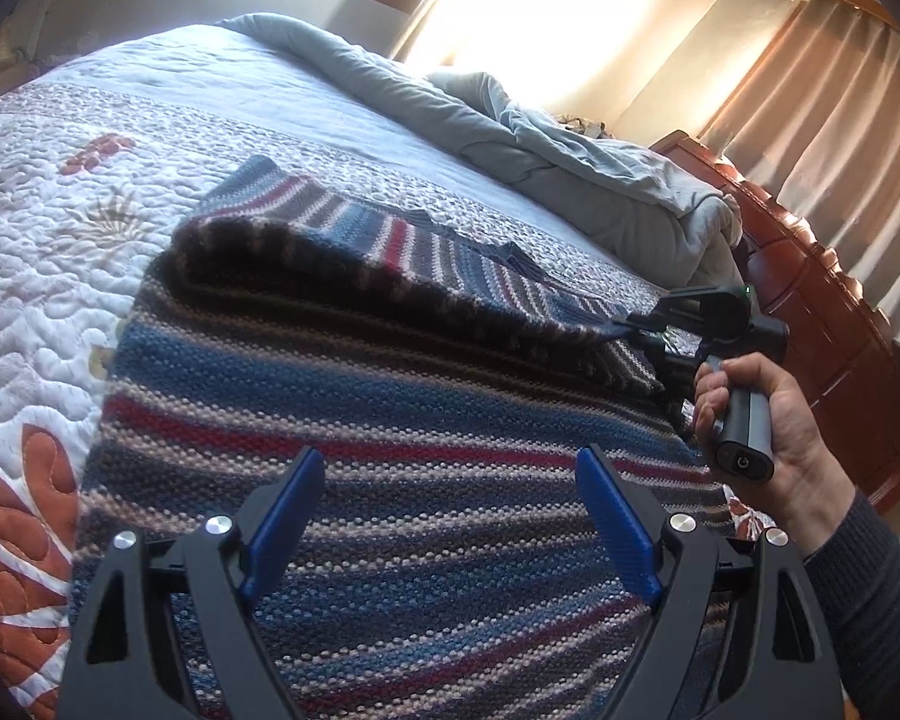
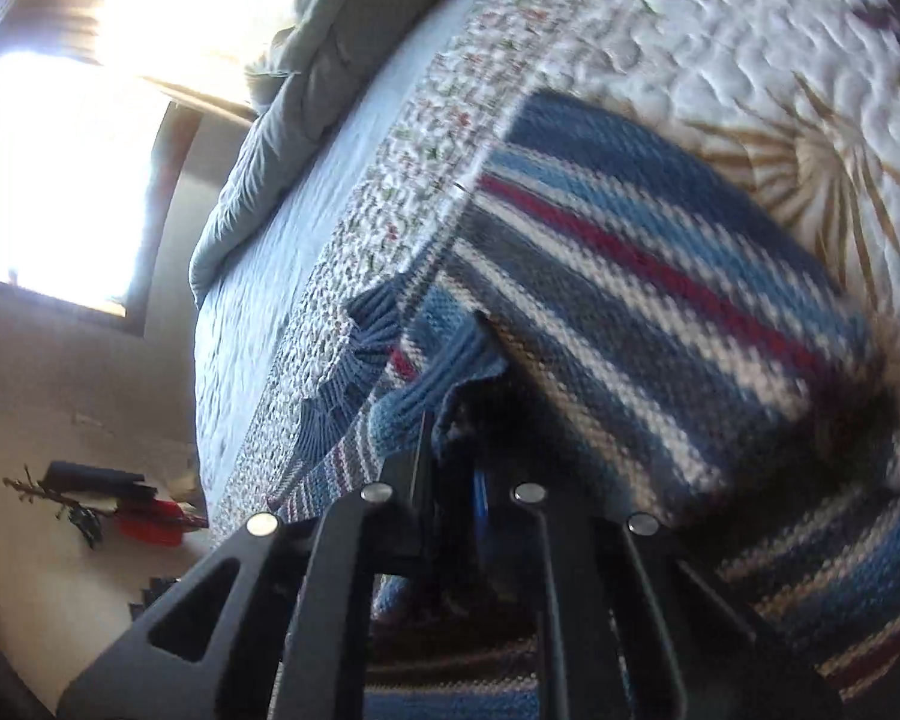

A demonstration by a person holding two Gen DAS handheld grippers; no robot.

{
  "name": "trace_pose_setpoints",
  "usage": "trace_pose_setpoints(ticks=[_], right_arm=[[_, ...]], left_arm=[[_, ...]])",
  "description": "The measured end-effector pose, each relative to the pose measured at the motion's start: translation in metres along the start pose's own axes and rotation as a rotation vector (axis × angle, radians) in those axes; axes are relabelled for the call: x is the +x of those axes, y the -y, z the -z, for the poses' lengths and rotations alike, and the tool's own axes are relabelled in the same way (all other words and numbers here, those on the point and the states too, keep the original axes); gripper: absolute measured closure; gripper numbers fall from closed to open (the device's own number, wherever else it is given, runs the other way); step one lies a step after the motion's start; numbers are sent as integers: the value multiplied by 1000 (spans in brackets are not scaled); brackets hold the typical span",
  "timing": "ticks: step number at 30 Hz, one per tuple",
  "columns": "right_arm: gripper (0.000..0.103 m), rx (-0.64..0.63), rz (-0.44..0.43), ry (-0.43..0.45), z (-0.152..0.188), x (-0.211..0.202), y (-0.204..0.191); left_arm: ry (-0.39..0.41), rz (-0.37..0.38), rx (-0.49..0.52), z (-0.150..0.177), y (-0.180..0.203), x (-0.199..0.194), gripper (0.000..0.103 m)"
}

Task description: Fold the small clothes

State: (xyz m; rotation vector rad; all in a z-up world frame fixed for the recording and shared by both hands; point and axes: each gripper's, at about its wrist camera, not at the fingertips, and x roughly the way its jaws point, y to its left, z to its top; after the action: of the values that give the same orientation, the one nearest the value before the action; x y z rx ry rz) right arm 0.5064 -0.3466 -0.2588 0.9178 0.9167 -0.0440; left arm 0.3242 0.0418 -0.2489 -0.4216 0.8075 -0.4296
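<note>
A striped knit sweater (image 1: 390,420), blue, red, white and grey, lies on the quilted bed. Its far part is lifted and folded over toward me. My left gripper (image 1: 450,498) is open and empty, hovering just above the sweater's near part. My right gripper (image 1: 636,321) is at the sweater's right edge, shut on the lifted knit edge. In the right wrist view the right gripper (image 2: 456,474) has its jaws closed on the sweater (image 2: 660,312), with the ribbed blue edge (image 2: 438,378) bunched at the fingers.
The bed has a white quilt (image 1: 48,240) with orange floral patches. A rumpled grey duvet (image 1: 510,138) lies at the far side. A wooden footboard (image 1: 810,276) and beige curtains (image 1: 840,120) stand at right. Bright window glare sits behind.
</note>
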Motion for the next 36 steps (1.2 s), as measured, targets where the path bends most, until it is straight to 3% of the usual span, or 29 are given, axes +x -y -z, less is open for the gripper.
trace_pose_setpoints(ticks=[9, 12, 14, 16, 19, 21, 22, 24, 26, 31, 33, 36], right_arm=[[95, -228, 29, 105, -16, -20, -40], [95, -241, 54, 126, -17, -23, -23], [95, -200, 107, 93, -16, -10, 2], [95, -125, 104, 42, -14, 0, 28], [87, -36, 49, -4, -14, 0, 47], [76, 12, 20, -26, -21, -2, 49], [69, 30, 21, -31, -25, -2, 49], [67, 78, 39, -61, -36, 1, 49], [55, 64, 50, -71, -46, 8, 41], [41, -57, 115, -140, -64, 34, 19], [42, -123, 149, -154, -63, 38, 9], [78, -193, 162, -154, -60, 34, -1]], left_arm=[[-19, 3, -3, 3, -3, 6, 17], [-23, 11, -5, 2, -4, 7, 17], [-27, 15, -8, 2, -5, 8, 17], [-33, 17, -13, 3, -6, 9, 17], [-37, 19, -14, 3, -6, 10, 17], [-37, 18, -12, 4, -5, 10, 17], [-40, 18, -12, 4, -5, 11, 17], [-44, 18, -11, 4, -5, 13, 17], [-47, 18, -7, 5, -5, 14, 17], [-51, 19, -3, 5, -6, 15, 17], [-53, 18, -6, 5, -6, 16, 17], [-59, 16, -6, 5, -6, 18, 17]])
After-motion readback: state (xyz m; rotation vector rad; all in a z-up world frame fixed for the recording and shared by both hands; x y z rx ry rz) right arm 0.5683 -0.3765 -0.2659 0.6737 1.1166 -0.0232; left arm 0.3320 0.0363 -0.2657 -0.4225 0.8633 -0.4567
